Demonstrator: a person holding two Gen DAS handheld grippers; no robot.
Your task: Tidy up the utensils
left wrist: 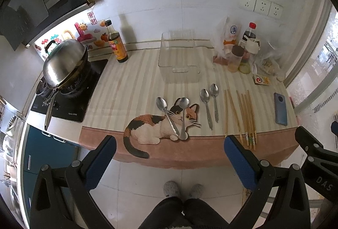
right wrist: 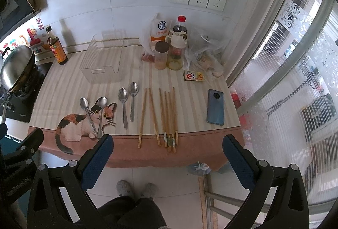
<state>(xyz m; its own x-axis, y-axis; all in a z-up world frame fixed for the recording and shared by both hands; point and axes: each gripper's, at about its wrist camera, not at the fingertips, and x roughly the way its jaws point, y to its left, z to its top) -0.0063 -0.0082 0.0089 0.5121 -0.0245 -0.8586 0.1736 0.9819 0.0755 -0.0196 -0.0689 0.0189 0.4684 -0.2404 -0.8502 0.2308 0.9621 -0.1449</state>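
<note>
Off the surface's near edge, the left tongs and right tongs hang spread apart, holding nothing. Four spoons and the chopsticks lie along that edge, short of the clear bin mid-surface.

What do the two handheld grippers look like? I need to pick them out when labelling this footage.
Both look alike. The left gripper and right gripper each have two black angular fingers with triangular cut-outs and round grey bolts, tipped with flat blue pads. In the left wrist view, the right gripper's black body bears white "DAS" lettering. No cables show.
</note>
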